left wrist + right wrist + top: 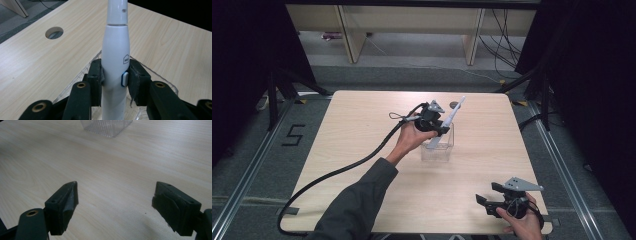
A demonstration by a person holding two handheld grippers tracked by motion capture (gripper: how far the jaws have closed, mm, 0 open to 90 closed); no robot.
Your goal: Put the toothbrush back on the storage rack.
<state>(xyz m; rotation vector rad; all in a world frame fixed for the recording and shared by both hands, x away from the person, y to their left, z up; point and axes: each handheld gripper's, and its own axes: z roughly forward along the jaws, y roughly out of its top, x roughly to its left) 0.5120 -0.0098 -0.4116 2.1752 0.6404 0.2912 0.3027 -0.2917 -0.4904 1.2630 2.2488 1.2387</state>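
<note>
The left gripper was clamped on a white electric toothbrush handle, its jaws pressed against both sides of the body at the blue-ringed button. The handle leaned tilted with its lower end inside a clear plastic container that stood near the middle of the wooden counter. A round hole in the counter lay beyond the container. The right gripper hovered well apart from the container, near the counter's front edge, its jaws spread wide and holding nothing.
</note>
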